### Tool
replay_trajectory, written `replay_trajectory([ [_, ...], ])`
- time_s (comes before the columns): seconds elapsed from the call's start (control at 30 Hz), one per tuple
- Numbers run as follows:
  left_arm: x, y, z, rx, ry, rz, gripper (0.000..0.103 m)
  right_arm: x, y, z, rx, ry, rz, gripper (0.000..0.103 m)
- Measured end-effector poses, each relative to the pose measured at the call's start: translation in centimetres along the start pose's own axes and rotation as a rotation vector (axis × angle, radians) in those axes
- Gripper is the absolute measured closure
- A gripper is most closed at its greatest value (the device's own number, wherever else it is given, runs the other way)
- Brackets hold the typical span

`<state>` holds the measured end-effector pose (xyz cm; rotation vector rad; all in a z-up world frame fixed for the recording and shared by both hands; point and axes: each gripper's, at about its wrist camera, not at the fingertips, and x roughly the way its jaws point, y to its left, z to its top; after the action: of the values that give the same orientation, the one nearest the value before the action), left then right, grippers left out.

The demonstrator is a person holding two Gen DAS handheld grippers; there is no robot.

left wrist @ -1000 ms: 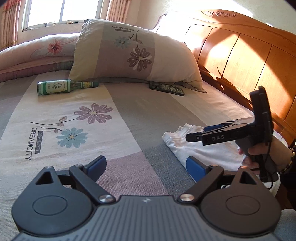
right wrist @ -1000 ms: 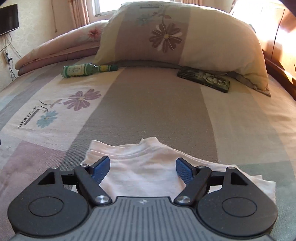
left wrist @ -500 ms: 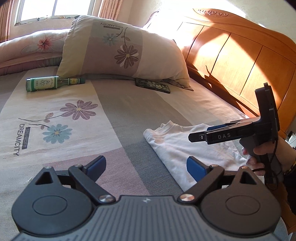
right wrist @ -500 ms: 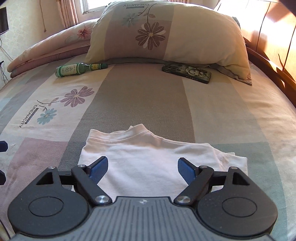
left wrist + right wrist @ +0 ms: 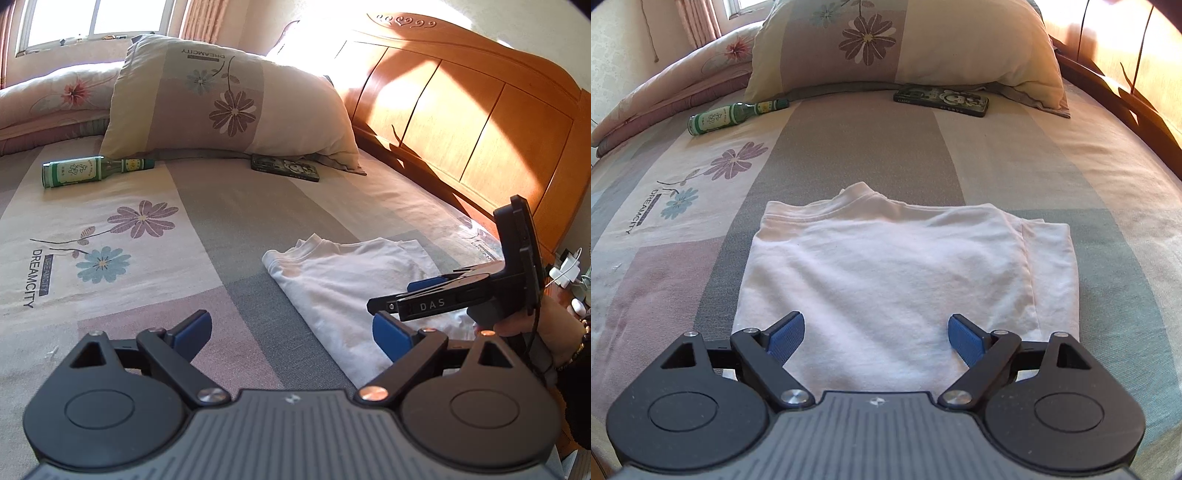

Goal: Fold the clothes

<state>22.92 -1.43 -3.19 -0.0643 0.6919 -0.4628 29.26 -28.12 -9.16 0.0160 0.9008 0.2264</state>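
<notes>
On bed (image 5: 857, 147), capped green bottle (image 5: 727, 118), folded shirt (image 5: 886, 266), both hand-held grippers wide open, empty.

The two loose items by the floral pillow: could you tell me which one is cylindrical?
The green glass bottle, lying on its side; the dark phone case is flat.

Black hand-held gripper (image 5: 876, 338), blue pads (image 5: 786, 335)
</notes>
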Motion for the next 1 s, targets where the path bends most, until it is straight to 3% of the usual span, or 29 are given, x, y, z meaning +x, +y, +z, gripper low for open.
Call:
replay_trajectory([
  [0.17,-0.2,-0.1,-0.2,0.012,0.004,0.003,0.009,-2.4,0.6,-1.5,-0.005,-0.058,0.012,0.014],
  [0.43,0.1,-0.4,-0.7,0.020,0.024,-0.010,0.009,-3.2,1.6,-6.2,-0.071,0.008,-0.060,0.010],
  [0.6,0.8,-0.3,-1.1,0.017,0.050,-0.006,0.009,-5.9,3.3,-7.7,-0.092,-0.011,-0.017,0.004],
  [0.7,1.3,-0.7,-1.3,0.017,0.062,-0.019,0.009,-5.7,4.9,-9.2,-0.136,0.042,0.016,0.003],
  [0.8,1.4,-1.0,-1.5,0.025,0.068,-0.040,0.009,-5.3,5.5,-10.7,-0.166,0.084,-0.011,0.003],
  [1.0,2.1,-0.9,-1.4,-0.017,0.080,-0.087,0.009,-8.5,4.5,-10.5,-0.159,0.030,-0.011,0.002],
])
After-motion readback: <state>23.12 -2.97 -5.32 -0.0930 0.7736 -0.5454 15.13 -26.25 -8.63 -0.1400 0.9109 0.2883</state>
